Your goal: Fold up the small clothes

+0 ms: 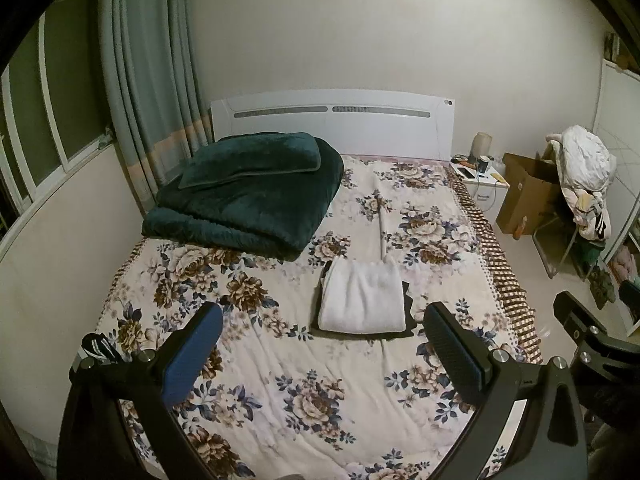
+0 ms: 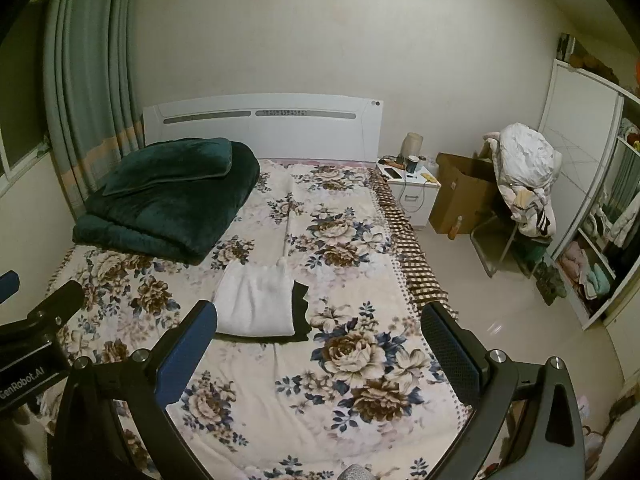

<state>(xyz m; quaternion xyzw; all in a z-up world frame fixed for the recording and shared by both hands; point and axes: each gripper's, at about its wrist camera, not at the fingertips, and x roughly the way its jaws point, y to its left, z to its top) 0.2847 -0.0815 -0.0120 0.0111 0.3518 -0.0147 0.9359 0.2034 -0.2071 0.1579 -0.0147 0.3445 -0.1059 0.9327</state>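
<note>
While raised above bed (image 1: 280,380), both claws spread, empty.

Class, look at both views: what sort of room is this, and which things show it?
Very likely a home bedroom: a bed with a white headboard, a nightstand beside it, and an open wardrobe.

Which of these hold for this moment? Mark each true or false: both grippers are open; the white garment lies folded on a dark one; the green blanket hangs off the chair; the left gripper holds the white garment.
1. Both grippers are open: true. The left gripper and right gripper grip nothing.
2. The white garment lies folded on a dark garment: true.
3. The green blanket hangs off the chair: false. It lies folded on the bed.
4. The left gripper holds the white garment: false. It is apart from it.
</note>
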